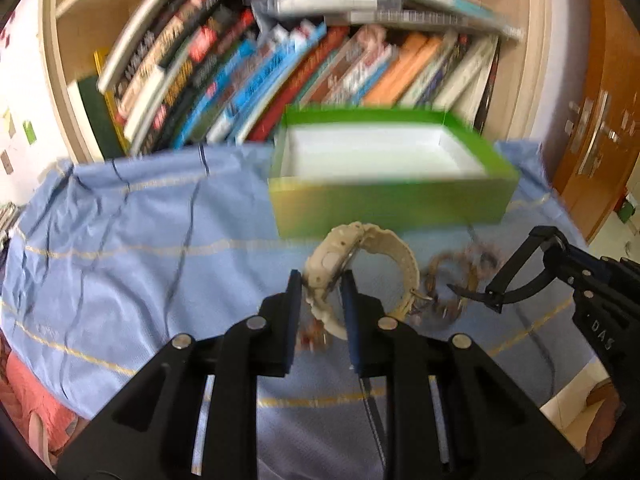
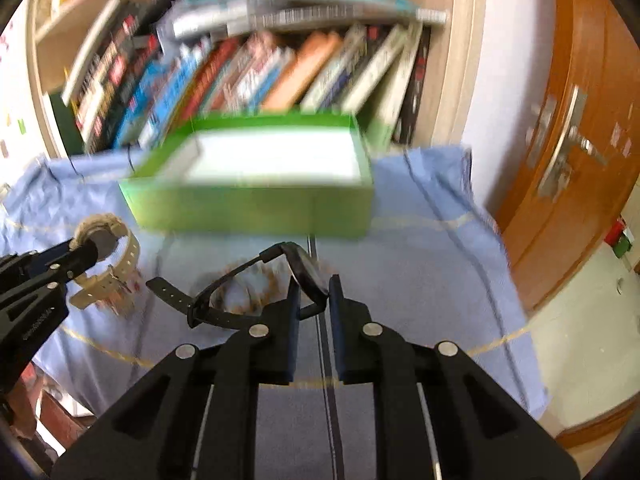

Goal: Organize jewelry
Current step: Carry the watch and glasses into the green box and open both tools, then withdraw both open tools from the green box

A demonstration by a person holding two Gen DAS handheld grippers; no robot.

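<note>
Your left gripper point(image 1: 321, 286) has its jaws clamped on the case of a cream wristwatch point(image 1: 360, 268), which is lifted above the blue cloth point(image 1: 140, 240), its strap looping out to the right. Your right gripper point(image 2: 315, 289) has its jaws closed on the case of a black wristwatch point(image 2: 248, 292), the strap trailing to the left and also clear of the cloth. In the left wrist view the black watch hangs near the cream one, to its right, and the two are apart. Below and between them a brown beaded bracelet point(image 1: 456, 276) lies on the cloth; motion blur hides its details, and a second small reddish piece under the cream watch is too smeared to name. Just beyond the watches sits an open green box point(image 1: 384, 200) with a white interior, resting on the cloth that covers the counter. Behind the box a wooden bookshelf point(image 1: 72, 92) holds a row of leaning books point(image 1: 256, 68) with more stacked flat on top. To the right stands an orange-brown wooden door point(image 2: 568, 152) with a metal handle.
</note>
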